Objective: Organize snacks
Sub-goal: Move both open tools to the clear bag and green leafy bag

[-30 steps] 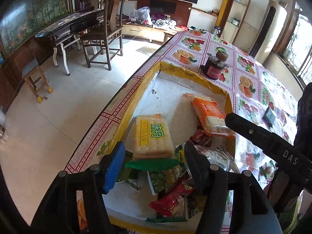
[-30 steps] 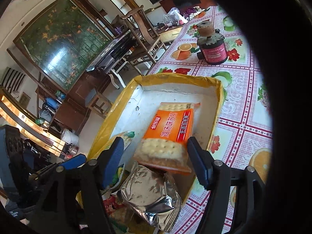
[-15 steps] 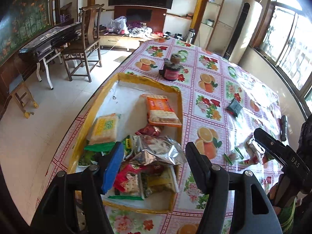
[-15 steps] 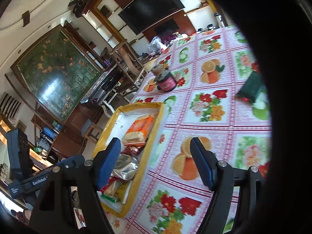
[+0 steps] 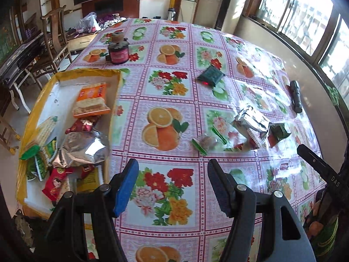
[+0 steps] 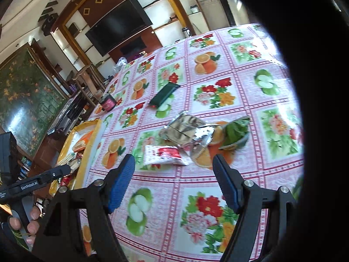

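A yellow-rimmed box (image 5: 114, 107) at the table's left edge holds an orange cracker pack (image 5: 91, 100), a crumpled silver bag (image 5: 80, 146) and several smaller packets. Loose snacks lie further right on the flowered cloth: silver packs (image 5: 250, 124), a green packet (image 5: 279, 131), a small clear packet (image 5: 207, 142) and a dark green packet (image 5: 210, 75). My left gripper (image 5: 172, 183) hangs open and empty over bare cloth, right of the box. My right gripper (image 6: 174, 181) is open and empty, just short of a red-and-white packet (image 6: 163, 154), the silver packs (image 6: 185, 128) and the green packet (image 6: 235, 133).
A dark jar (image 5: 118, 51) stands beyond the box. A black flashlight (image 5: 295, 96) lies near the right edge by the windows. Wooden chairs (image 5: 54, 50) stand on the floor to the left. A hand (image 6: 28, 222) grips the left tool's handle.
Both views have swung right, from over the box to the cloth with the loose snacks. The box now lies to the left of both grippers. Both stayed empty.
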### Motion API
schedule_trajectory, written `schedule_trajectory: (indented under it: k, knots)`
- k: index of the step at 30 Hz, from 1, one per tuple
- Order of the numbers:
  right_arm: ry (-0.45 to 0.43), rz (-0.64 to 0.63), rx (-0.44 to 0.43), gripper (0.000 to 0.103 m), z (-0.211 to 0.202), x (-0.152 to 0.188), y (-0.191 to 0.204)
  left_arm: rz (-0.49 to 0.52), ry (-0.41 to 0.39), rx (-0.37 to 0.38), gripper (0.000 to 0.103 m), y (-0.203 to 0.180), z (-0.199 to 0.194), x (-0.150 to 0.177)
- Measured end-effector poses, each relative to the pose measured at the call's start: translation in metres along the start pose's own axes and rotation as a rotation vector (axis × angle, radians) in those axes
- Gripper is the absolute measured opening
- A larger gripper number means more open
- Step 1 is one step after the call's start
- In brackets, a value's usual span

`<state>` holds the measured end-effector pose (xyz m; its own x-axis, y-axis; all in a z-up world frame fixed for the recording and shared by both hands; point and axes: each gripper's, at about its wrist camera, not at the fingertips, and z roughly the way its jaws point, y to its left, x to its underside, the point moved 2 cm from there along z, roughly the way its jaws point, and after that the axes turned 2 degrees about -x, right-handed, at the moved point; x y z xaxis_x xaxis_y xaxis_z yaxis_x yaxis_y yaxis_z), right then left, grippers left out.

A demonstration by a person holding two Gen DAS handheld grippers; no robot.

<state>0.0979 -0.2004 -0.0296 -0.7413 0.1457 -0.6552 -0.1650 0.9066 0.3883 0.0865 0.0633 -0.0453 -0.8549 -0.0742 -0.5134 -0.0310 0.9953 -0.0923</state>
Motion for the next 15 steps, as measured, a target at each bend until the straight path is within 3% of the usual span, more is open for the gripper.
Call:
schedule_trajectory:
  k: [7,15]
  knots:
    - [0.006,0.022,0.049,0.074,-0.004,0.004,-0.03,0.092,0.042,0.003,0.065,-0.033,0.024,0.002]
    - [0.038,0.001,0.114,0.074,0.019,-0.005,-0.038,0.172,0.075,-0.013,0.065,-0.04,0.053,-0.009]
